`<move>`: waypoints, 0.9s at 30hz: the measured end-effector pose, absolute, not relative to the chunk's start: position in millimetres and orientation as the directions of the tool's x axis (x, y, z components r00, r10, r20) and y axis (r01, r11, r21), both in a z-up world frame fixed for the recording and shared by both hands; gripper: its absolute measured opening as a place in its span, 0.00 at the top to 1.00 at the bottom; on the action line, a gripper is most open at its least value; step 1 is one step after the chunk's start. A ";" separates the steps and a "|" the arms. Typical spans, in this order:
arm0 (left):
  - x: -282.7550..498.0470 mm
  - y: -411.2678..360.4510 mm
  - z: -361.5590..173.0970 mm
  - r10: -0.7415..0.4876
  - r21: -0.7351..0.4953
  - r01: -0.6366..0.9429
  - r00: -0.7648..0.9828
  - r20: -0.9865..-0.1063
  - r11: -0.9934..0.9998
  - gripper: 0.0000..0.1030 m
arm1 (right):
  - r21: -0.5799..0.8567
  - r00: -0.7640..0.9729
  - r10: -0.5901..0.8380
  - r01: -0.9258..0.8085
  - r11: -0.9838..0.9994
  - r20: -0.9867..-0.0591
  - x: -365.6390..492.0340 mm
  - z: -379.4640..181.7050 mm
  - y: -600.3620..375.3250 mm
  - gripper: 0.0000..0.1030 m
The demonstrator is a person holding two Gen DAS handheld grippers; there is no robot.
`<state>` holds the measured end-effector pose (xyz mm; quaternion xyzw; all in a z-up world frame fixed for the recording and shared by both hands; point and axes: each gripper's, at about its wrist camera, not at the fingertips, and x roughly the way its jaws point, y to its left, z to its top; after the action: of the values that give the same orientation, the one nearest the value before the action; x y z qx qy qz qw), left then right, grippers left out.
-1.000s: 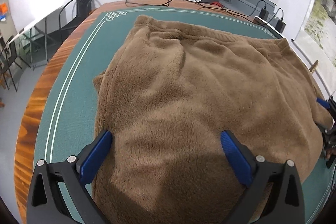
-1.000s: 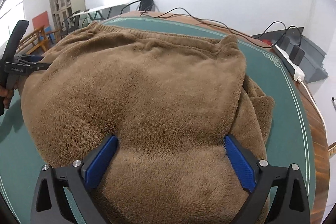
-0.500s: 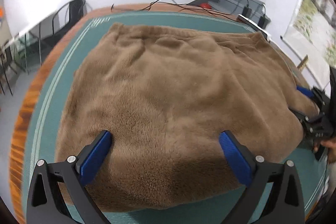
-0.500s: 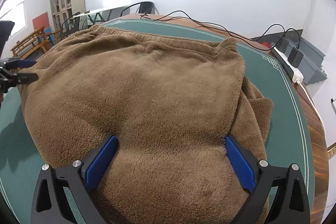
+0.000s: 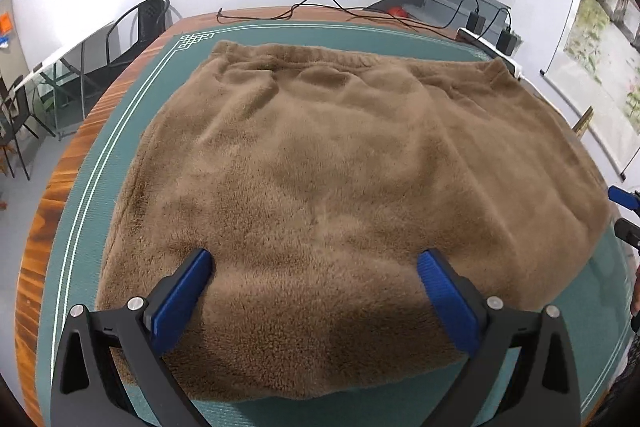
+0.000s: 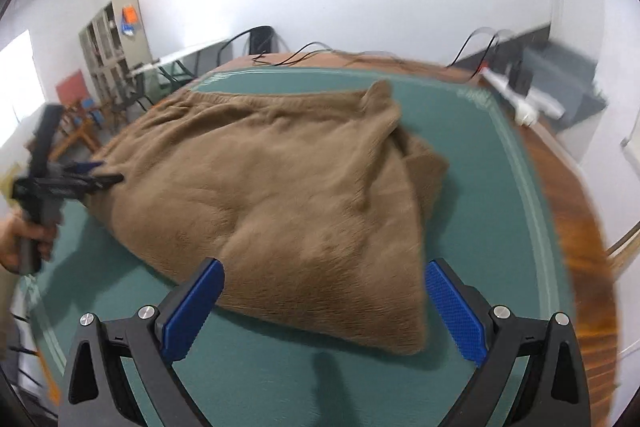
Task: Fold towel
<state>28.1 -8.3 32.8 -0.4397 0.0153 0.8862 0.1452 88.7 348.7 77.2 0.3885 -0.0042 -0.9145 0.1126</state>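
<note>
A green mat (image 5: 120,163) covers the wooden table. In the left wrist view the brown towel (image 5: 340,187) lies flat, its long side running left to right; the left gripper (image 5: 314,281) gapes wide, holding nothing. In the right wrist view the towel (image 6: 288,195) lies doubled, and the right gripper (image 6: 324,291) is spread wide, empty.

A brown fleecy towel (image 5: 340,195) lay spread over a green mat (image 5: 100,163) on a wooden table (image 5: 52,211), filling the middle of the frame. The left gripper (image 5: 314,291) sat at the bottom, its blue fingers (image 5: 182,301) wide apart over the towel's near edge. At the right edge the right gripper (image 5: 626,215) showed only partly. Black cables (image 5: 344,9) trailed along the top.
</note>
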 end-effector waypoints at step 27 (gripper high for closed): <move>15.5 -84.7 10.5 0.300 -0.267 -0.142 -0.554 -0.777 -0.953 0.00 | -0.055 -0.650 -0.130 0.256 -0.965 -0.749 58.8 52.5 284.8 0.00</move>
<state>15.5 -84.7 10.5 -0.4554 -0.0870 0.8770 0.1260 58.8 284.8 52.5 0.4046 0.0781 -0.9049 0.1065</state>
